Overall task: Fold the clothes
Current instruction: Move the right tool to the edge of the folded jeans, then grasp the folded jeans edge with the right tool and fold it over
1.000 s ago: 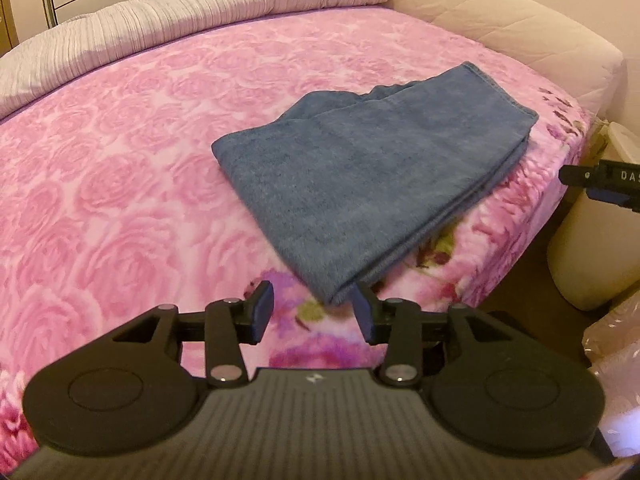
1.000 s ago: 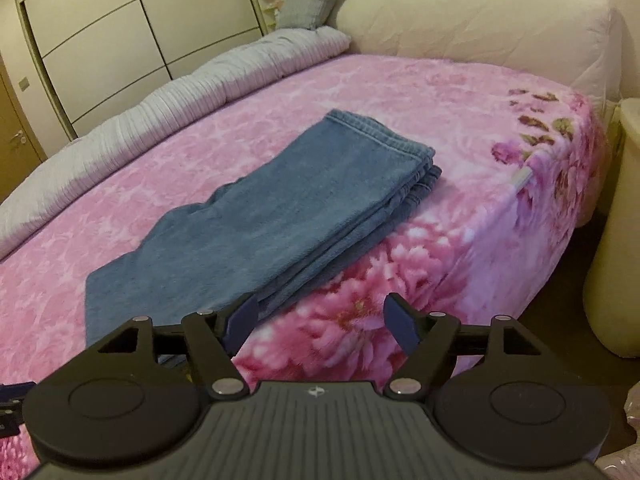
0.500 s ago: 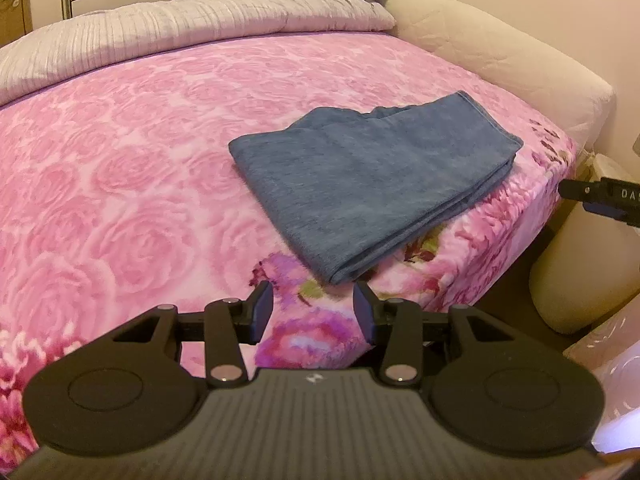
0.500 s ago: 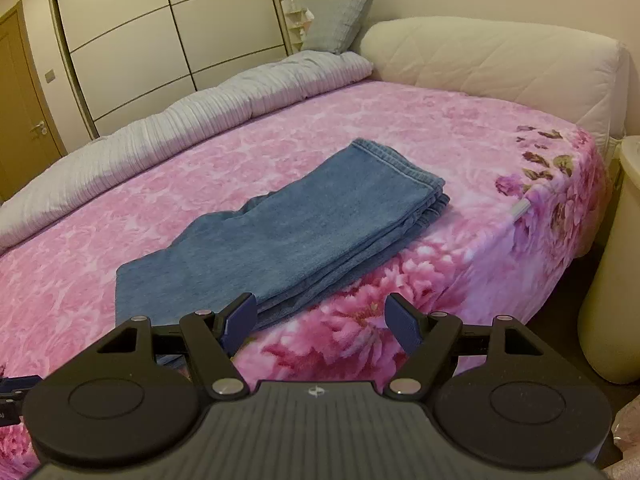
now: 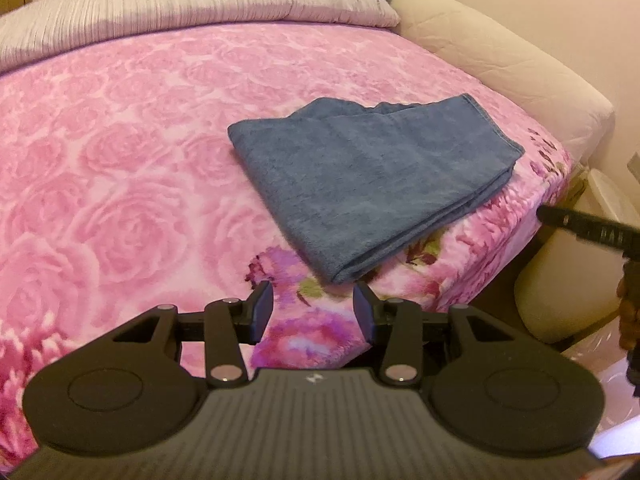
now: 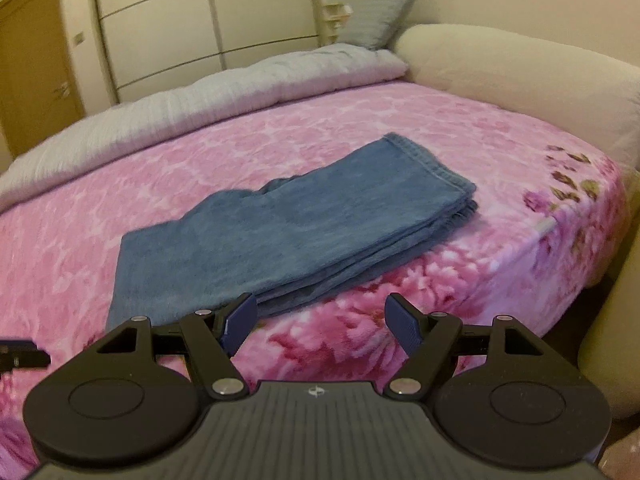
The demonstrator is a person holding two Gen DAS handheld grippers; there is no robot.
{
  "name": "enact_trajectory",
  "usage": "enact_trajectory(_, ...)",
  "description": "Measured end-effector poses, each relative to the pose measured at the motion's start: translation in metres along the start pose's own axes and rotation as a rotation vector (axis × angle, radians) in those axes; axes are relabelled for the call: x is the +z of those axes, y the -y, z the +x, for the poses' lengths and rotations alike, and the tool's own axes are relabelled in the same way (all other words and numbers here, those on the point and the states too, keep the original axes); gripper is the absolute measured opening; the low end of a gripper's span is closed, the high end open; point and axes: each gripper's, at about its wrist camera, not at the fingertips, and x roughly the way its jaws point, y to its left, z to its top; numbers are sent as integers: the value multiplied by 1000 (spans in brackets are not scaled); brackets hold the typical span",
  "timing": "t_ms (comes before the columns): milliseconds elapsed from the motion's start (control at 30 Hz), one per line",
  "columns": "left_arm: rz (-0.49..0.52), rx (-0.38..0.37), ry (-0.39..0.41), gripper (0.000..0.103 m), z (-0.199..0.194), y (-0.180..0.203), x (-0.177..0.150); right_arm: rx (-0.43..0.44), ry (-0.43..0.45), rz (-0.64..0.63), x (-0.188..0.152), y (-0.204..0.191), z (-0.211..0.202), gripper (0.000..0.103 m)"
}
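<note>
Left claw [image 5: 313,310], right claw [image 6: 320,322] agape, empty; folded jeans [image 5: 372,184] ahead (untouched).

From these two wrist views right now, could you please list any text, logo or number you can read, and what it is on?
White lettering on the side of the right gripper, seen in the left wrist view: too blurred to read.
Small white emblem on each gripper body: a symbol, no words.
The folded blue cloth shows no label.

You've got one folded blue garment [image 5: 372,184], one pink floral blanket [image 5: 120,168], one grey pillow [image 6: 372,18], two grippers.
</note>
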Motion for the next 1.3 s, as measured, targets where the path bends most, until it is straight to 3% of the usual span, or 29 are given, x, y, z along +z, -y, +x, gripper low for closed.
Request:
enact_trajectory(100, -29, -3, -15, 37, 10, -10, 1, 28, -18, -113, -8, -16, 11, 71)
enact_trajectory(233, -59, 2, -31, 37, 21, -25, 4, 79, -51, -282, -20, -46, 28, 61)
enact_trajectory(633, -126, 7, -73, 38, 31, -60, -1, 227, 28, -837, -55, -155, 68, 63)
enact_trajectory(733, -135, 7, -79, 38, 33, -66, -1, 243, 46, -956, -67, -173, 76, 65)
enact_trajectory(933, -139, -4, -87, 38, 40, -70, 2, 193, 102, -1101, -87, -190, 94, 62)
enact_trajectory(1067, -132, -12, -86, 38, 43, -67, 7, 202, 131, -1092, -87, -194, 100, 40)
enact_trajectory(1167, -122, -7, -74, 38, 42, -65, 13, 242, 122, -985, -73, -185, 97, 19)
enact_trajectory(1200, -118, -5, -69, 38, 42, -64, 15, 271, 109, -895, -62, -178, 94, 15)
enact_trajectory(1300, -86, 3, -61, 38, 43, -58, 26, 393, 63, -472, -17, -130, 89, 13)
